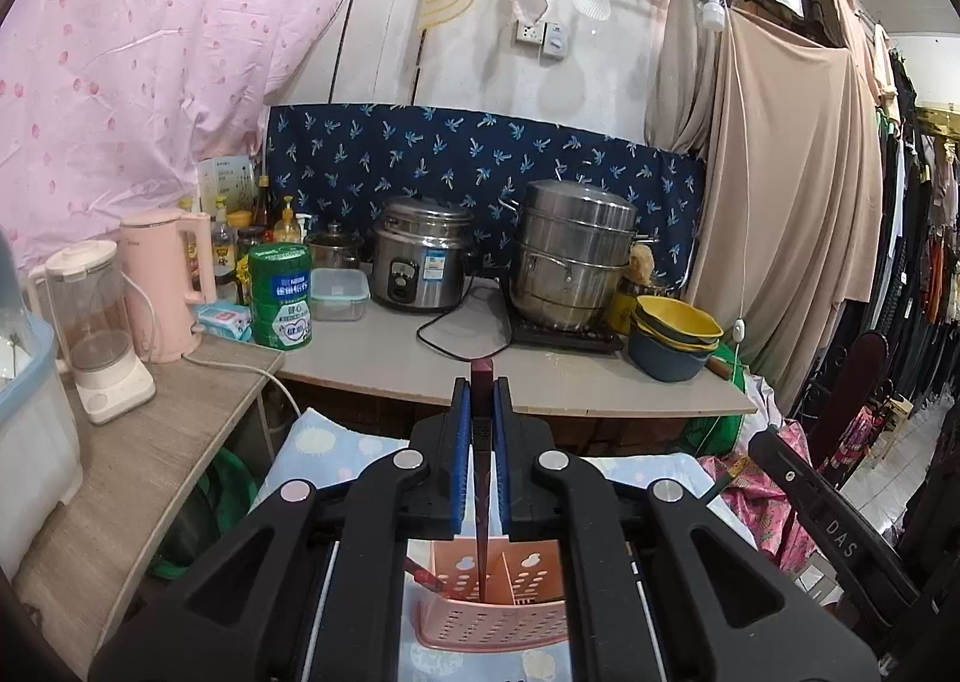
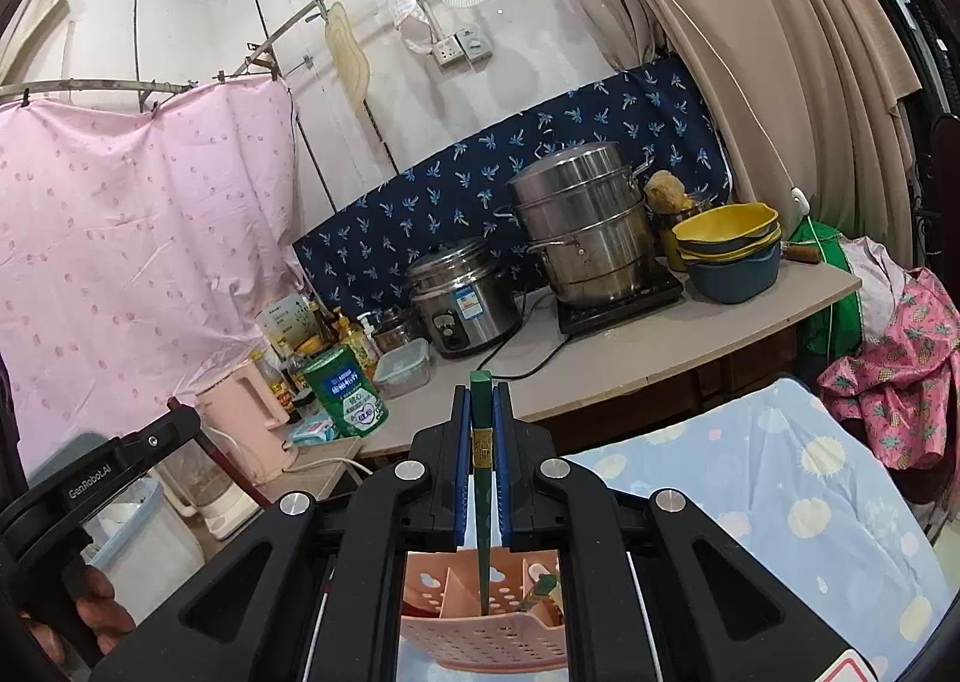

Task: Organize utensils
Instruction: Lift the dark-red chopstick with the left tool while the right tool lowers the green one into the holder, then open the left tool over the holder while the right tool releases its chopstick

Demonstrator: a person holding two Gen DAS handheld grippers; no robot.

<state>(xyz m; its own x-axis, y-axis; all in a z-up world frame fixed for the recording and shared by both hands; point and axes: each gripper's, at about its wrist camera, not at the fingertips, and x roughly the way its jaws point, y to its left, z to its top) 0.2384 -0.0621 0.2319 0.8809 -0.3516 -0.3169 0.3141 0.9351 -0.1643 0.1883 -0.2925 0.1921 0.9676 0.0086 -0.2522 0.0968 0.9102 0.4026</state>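
Two chopsticks clamped upright above the pink holder (image 1: pixel 492 616), dark red chopstick (image 1: pixel 483 478) in left gripper (image 1: pixel 482 418), green chopstick (image 2: pixel 482 478) in right gripper (image 2: pixel 482 418), tips dipped inside.

Two grippers: the left gripper (image 1: pixel 482 412) clamps one dark red chopstick (image 1: pixel 482 478), the right gripper (image 2: pixel 482 418) clamps one green chopstick (image 2: pixel 482 478). One pink utensil caddy (image 1: pixel 498 616) sits at six o'clock, with one more red chopstick (image 1: pixel 423 577) leaning inside it. On the counter at twelve o'clock stand one rice cooker (image 1: pixel 420 256), one tiered steamer pot (image 1: pixel 573 256), one green tin (image 1: pixel 281 295), one pink kettle (image 1: pixel 165 280) and one blender (image 1: pixel 96 322).
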